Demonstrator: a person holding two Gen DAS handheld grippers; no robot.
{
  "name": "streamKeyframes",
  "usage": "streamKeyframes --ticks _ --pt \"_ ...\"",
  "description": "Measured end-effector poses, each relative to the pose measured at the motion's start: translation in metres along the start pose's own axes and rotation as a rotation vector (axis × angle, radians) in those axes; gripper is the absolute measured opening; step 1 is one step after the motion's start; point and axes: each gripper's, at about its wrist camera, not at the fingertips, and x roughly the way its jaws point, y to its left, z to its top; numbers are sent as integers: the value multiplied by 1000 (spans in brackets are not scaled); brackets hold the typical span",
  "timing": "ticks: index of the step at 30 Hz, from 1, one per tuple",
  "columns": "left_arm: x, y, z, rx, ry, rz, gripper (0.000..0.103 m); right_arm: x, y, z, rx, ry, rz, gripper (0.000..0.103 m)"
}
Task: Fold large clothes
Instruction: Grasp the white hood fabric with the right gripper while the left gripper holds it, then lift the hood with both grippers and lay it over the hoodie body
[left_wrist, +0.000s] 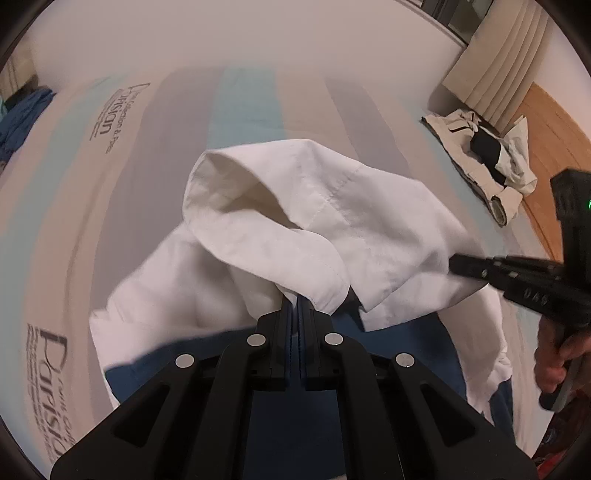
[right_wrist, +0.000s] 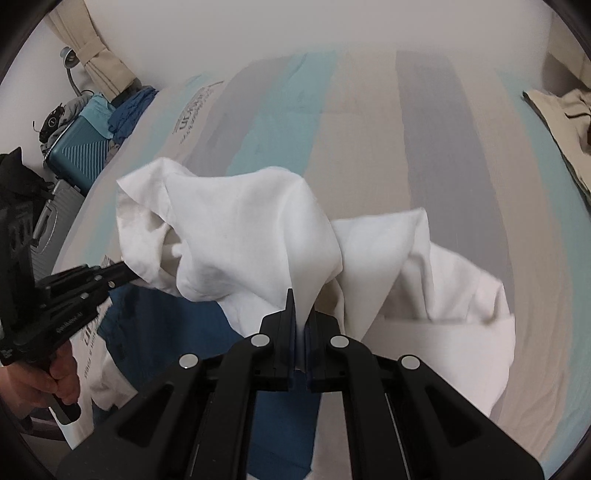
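A: Since it fills most of both views, start with the bed (left_wrist: 258, 96): what covers it?

B: A sheet in wide grey, pale blue and cream stripes, with dark printed lettering (left_wrist: 105, 114) near its left edge. It is blurred in both wrist views.

A: And the garment being folded?

B: A white shirt (left_wrist: 332, 206) is lifted above the bed, bunched and hanging between the two tools. Its open sleeve or hem mouth faces the left camera. A dark blue cloth (right_wrist: 199, 325) lies under it on the bed.

A: Who has hold of it?

B: The left hand-held gripper (left_wrist: 294, 306) has its jaws pressed together on a fold of the white shirt. The right hand-held gripper (right_wrist: 301, 314) is likewise clamped on a white fold that runs down between its fingers.

A: Can each tool be seen from the other camera?

B: Yes. In the left view the right one bites the shirt's right side, with a person's hand (left_wrist: 557, 354) on its handle.

A: Anything smaller around the edges?

B: A crumpled pile of beige and black clothes (left_wrist: 484, 155) lies on the bed's far right. A teal suitcase (right_wrist: 79, 147) stands beside the bed's left side, with blue clothes (right_wrist: 129, 110) just beside it.
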Motion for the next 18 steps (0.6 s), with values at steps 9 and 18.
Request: streamKeyframes --ticks 9,18 --pt "0 -14 -43 -49 -7 23 2 11 -13 -46 26 36 -10 2" --pt "21 -23 -72 -16 30 61 1 31 -14 -63 33 73 -23 2"
